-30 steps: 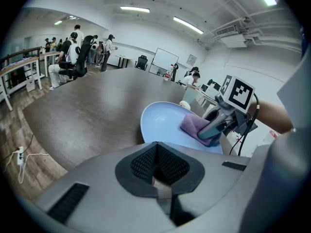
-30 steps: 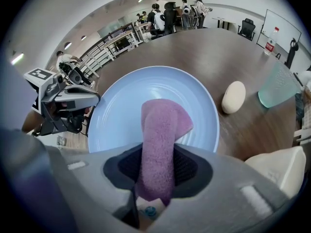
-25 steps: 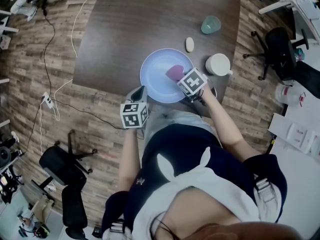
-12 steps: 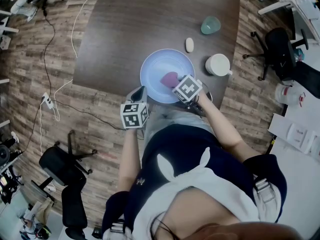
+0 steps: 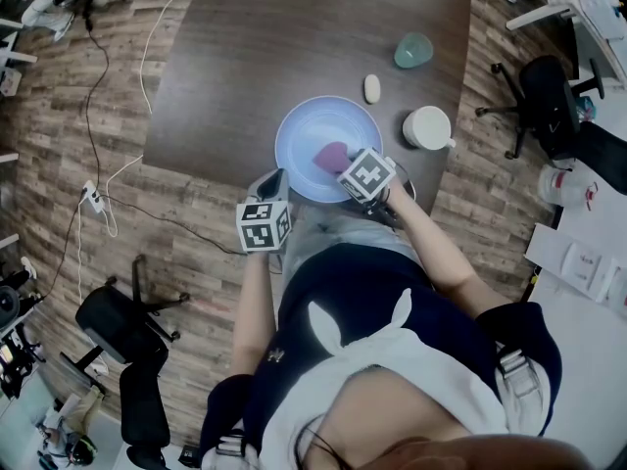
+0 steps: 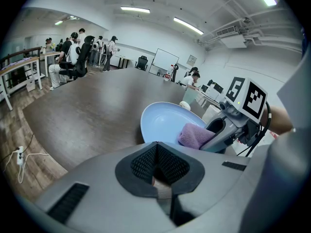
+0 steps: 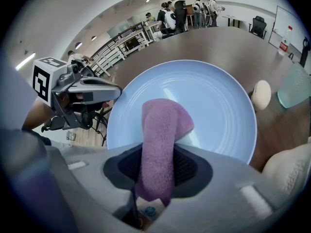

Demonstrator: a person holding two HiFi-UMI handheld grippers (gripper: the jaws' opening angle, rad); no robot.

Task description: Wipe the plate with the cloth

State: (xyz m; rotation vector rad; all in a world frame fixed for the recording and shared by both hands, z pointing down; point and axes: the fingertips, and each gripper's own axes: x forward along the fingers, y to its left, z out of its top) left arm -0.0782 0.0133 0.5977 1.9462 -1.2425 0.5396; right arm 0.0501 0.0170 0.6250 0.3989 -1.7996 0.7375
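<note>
Cloth [image 7: 163, 130] is pinched in the right gripper [image 7: 156, 178], whose jaws are closed on its near end. It runs lengthwise straight out from the jaws, along the line the gripper points, and its far end curls down onto the plate [image 7: 218, 110].

Seen from the head view, the cloth [image 5: 331, 155] lies on the near half of the plate [image 5: 304, 135], a little right of middle. The right gripper [image 5: 348, 164] comes in steeply over the near-right rim. The plate is round, so it has no long axis, and it sits flat close to the near edge of the table [image 5: 294, 37].

Most of the bare plate lies ahead and to the left of the cloth, so I judge the next strokes should go that way.

Just beside the near-left rim waits the left gripper [image 5: 271, 182], jaws together on nothing. Whether it touches the plate I cannot tell.
</note>
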